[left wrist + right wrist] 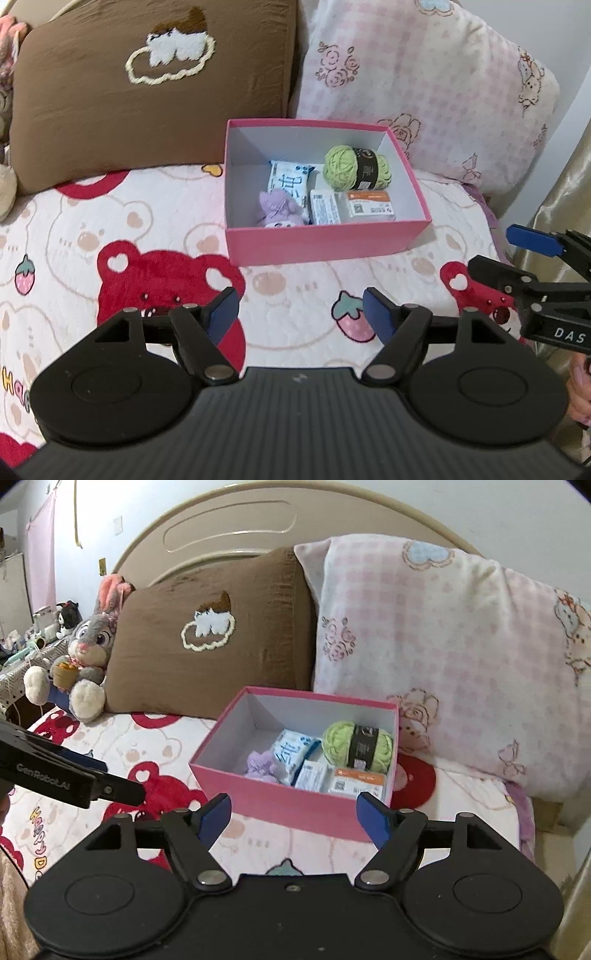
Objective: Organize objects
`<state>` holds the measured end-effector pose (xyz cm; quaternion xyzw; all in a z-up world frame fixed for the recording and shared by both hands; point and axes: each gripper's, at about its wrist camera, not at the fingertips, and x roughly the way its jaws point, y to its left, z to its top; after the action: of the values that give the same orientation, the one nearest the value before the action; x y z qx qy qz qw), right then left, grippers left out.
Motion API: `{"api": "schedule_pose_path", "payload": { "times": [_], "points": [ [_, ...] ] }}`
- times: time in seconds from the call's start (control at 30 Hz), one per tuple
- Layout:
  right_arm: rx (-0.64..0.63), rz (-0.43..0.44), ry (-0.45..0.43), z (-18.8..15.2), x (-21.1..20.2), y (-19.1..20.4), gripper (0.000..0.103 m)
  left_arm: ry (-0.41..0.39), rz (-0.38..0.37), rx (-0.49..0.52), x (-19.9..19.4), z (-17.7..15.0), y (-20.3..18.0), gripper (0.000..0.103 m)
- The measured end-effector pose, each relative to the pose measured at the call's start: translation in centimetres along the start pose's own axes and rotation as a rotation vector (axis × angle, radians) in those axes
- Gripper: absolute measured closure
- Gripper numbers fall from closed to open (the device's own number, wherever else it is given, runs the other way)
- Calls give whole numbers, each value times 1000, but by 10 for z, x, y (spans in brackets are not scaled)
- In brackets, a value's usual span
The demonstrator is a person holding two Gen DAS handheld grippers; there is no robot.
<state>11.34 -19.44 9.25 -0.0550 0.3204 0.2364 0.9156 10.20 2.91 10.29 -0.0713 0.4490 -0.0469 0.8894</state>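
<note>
both wrist views face the headboard from near, sharing the pink box (325, 240) (295, 805).

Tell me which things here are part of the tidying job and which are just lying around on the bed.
Part of the job:
pink box
green yarn ball
blue-and-white packet
purple plush toy
small white packet
orange-labelled case

Just lying about:
brown pillow
pink checked pillow
grey bunny plush
bear-print bedspread

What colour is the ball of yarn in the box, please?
Light green with a black label band, clearest in the left wrist view: yarn.
</note>
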Motion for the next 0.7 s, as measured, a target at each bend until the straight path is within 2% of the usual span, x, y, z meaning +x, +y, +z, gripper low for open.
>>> {"api": "schedule_pose_path", "payload": {
  "times": [0.47, 0.57, 0.7],
  "points": [
    [23, -44, 44, -22, 3, 2, 17, 6, 34, 21, 12, -19, -2, 26],
    [27, -49, 47, -23, 2, 3, 14, 7, 18, 17, 12, -19, -1, 25],
    [38, -62, 51, -24, 1, 3, 10, 4, 42, 16, 11, -20, -2, 23]
  ]
}}
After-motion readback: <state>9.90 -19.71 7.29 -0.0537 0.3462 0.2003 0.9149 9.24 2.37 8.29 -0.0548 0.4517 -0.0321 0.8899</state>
